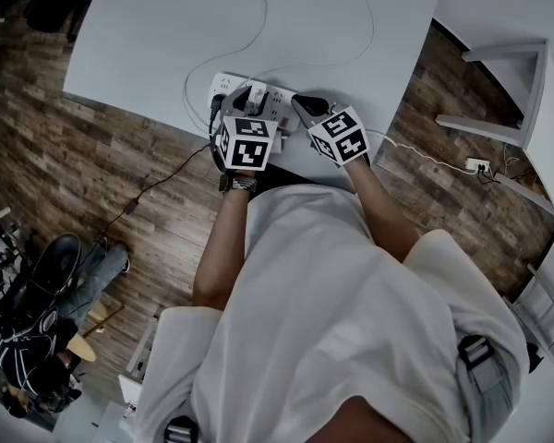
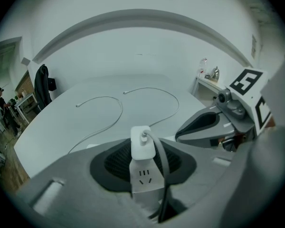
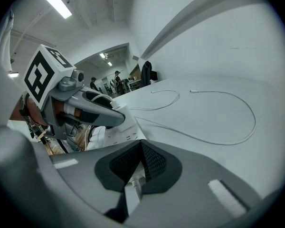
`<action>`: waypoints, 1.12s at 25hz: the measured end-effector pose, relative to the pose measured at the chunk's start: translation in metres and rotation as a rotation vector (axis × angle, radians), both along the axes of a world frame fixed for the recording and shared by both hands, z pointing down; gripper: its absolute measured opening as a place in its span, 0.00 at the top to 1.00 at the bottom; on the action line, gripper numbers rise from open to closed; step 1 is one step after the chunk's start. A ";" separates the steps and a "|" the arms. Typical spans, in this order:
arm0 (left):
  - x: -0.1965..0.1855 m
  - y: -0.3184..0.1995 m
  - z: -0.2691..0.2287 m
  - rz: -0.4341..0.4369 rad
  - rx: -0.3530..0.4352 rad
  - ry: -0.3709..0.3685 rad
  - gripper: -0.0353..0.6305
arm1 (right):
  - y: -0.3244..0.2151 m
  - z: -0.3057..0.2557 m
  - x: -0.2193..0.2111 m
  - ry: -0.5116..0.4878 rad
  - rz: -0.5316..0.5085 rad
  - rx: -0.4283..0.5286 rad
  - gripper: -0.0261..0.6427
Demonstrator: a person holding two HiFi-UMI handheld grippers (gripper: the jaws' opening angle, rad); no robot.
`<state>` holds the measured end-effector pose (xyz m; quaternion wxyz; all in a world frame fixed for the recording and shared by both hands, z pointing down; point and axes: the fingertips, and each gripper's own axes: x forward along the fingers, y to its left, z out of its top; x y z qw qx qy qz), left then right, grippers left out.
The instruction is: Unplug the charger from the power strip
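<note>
Charger [image 2: 142,144] in power strip [image 2: 143,179], clamped by left fingers [image 2: 109,163]; right fingers [image 3: 121,163] hold strip.

From where I stand there are two grippers over one white table [image 1: 148,35], the left gripper [image 1: 249,100] and the right gripper [image 1: 305,104], each topped by one marker cube [image 1: 245,142]. On the table I count one power strip [image 1: 223,86], one charger [image 2: 142,144] that I can pick out for certain, and two thin white cables [image 1: 258,26] lying loose. Off the table I count one small socket block [image 1: 477,165] on the floor and one wristwatch [image 1: 238,183].
</note>
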<state>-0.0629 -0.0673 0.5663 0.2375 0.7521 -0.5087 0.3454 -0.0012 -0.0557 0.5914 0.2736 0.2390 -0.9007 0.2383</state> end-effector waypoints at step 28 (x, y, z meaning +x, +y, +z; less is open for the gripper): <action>-0.009 -0.005 -0.003 -0.016 0.032 0.023 0.73 | -0.004 0.000 -0.010 0.006 -0.004 0.002 0.96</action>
